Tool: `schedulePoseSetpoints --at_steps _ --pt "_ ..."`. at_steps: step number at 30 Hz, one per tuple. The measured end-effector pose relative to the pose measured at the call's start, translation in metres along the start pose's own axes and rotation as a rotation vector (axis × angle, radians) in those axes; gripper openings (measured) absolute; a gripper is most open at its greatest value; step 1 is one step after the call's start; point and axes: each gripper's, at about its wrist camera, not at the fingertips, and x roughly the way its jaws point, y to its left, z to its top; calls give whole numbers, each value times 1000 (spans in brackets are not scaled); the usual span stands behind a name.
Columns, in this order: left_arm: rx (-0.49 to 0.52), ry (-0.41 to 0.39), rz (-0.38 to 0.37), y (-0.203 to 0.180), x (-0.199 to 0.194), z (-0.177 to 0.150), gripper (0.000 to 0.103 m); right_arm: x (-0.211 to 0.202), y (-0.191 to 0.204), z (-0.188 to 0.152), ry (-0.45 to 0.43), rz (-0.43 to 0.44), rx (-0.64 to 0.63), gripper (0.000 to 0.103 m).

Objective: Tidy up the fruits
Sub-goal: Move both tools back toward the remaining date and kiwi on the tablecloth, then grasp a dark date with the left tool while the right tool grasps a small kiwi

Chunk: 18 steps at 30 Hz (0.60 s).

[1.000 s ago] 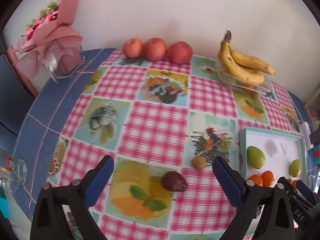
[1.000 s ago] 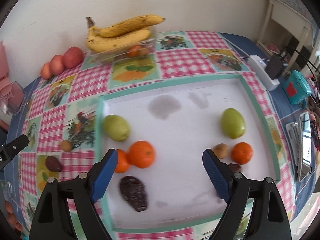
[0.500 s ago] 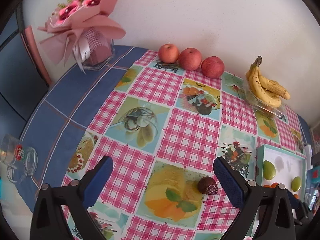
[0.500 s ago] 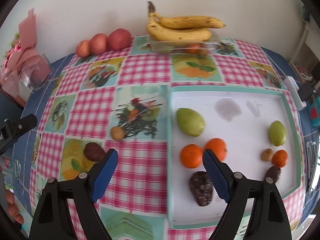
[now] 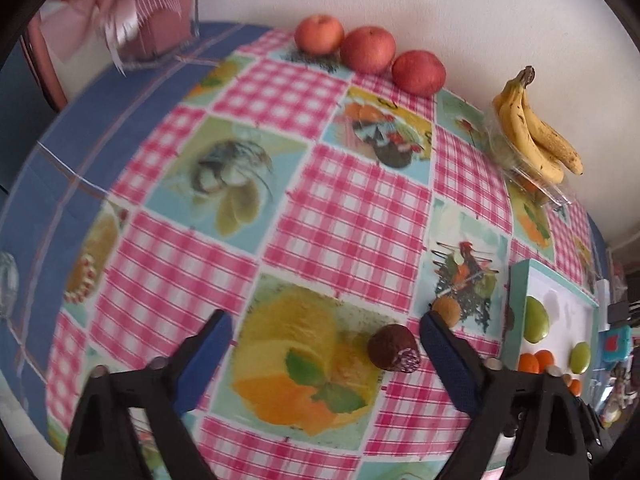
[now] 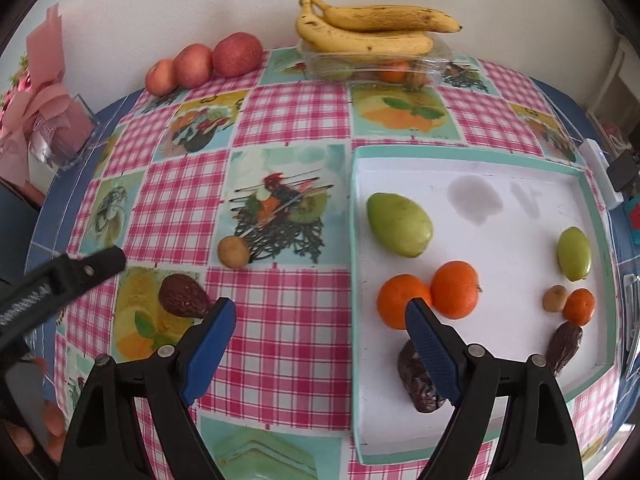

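A dark brown avocado [image 5: 394, 347] lies on the checked cloth between the fingers of my open left gripper [image 5: 324, 332], close to the right finger and untouched. A small brown round fruit [image 5: 447, 310] sits just beyond that finger. My right gripper [image 6: 320, 312] is open and empty above the left rim of the white tray [image 6: 354, 240]. The tray holds a green mango [image 6: 399, 225], two oranges [image 6: 455, 289], a dark avocado [image 6: 416, 380] and smaller fruits at its right. The same loose avocado [image 6: 182, 296] and small fruit [image 6: 233, 252] show left of it.
Bananas [image 6: 368, 32] rest on a clear box [image 6: 376, 66] at the back by the wall. Three red apples [image 6: 236, 54] line up to their left. A pink bouquet in a vase [image 6: 52, 120] stands far left. A glass mug [image 5: 6, 284] sits at the table's left edge.
My left gripper has dropped closer to the cloth, and the dark avocado now lies between its fingers. The right gripper has shifted left from over the tray's middle to its left rim.
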Motion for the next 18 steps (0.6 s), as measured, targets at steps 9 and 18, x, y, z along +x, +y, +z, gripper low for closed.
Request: schedulePoseSetpoints --at_steps 9,18 --pt "34 85 -89 -23 25 -8 54 -5 -16 1 -10 -17 29 87" --pt "54 112 -109 -32 36 -12 37 -5 -17 3 -18 -16 33 87"
